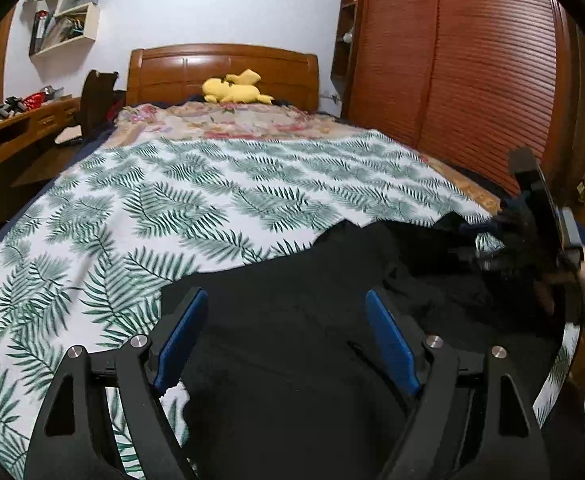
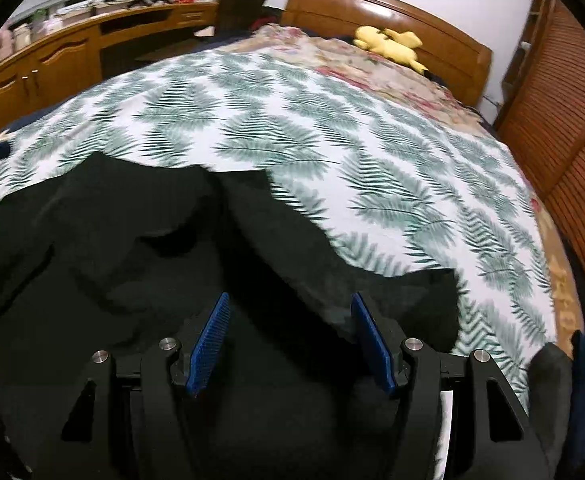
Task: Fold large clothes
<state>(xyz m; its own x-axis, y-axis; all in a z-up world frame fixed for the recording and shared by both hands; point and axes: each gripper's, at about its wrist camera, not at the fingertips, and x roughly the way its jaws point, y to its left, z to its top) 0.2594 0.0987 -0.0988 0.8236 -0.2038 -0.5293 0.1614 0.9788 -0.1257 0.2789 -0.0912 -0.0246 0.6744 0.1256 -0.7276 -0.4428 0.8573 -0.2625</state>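
A black garment (image 1: 292, 320) lies rumpled at the near end of the bed (image 1: 212, 200), spread mostly crosswise; which way it points is unclear. The left gripper (image 1: 286, 336) and right gripper (image 2: 290, 340) hover over it, fingers wide apart, gripping nothing.

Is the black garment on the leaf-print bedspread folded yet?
Not neatly: the black garment lies rumpled on the leaf-print bedspread, with uneven edges and creases. Layering cannot be told.

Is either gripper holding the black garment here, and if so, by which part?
Neither. The left gripper and right gripper have open jaws above the black garment.
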